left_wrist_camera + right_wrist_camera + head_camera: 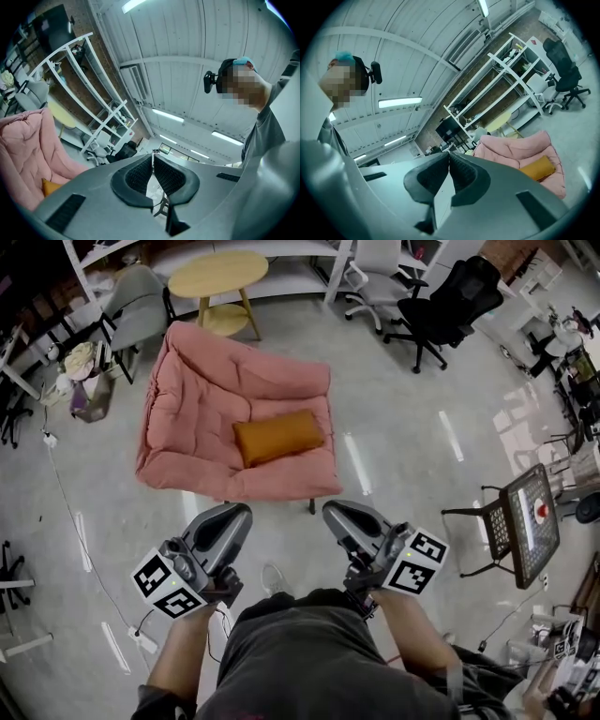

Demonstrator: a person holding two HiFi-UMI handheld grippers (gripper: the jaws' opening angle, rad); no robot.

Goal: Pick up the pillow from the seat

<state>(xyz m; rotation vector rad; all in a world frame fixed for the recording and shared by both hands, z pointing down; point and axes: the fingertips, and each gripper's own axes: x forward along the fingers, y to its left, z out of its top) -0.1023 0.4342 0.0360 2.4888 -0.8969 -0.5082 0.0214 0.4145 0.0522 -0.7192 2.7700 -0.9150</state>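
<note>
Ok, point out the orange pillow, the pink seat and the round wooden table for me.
orange pillow [278, 436], head view, middle of its top face.
pink seat [211, 376], head view, on the quilted backrest.
round wooden table [217, 274], head view, centre of its top.

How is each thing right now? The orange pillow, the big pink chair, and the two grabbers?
Orange rectangular fabric pillow: lying flat on the chair's seat, not picked up, nothing touching it.
Pink padded fabric lounge chair: upright, with only the pillow on it.
Left gripper: shut, empty, held short of the chair.
Right gripper: shut, empty, held short of the chair.
</note>
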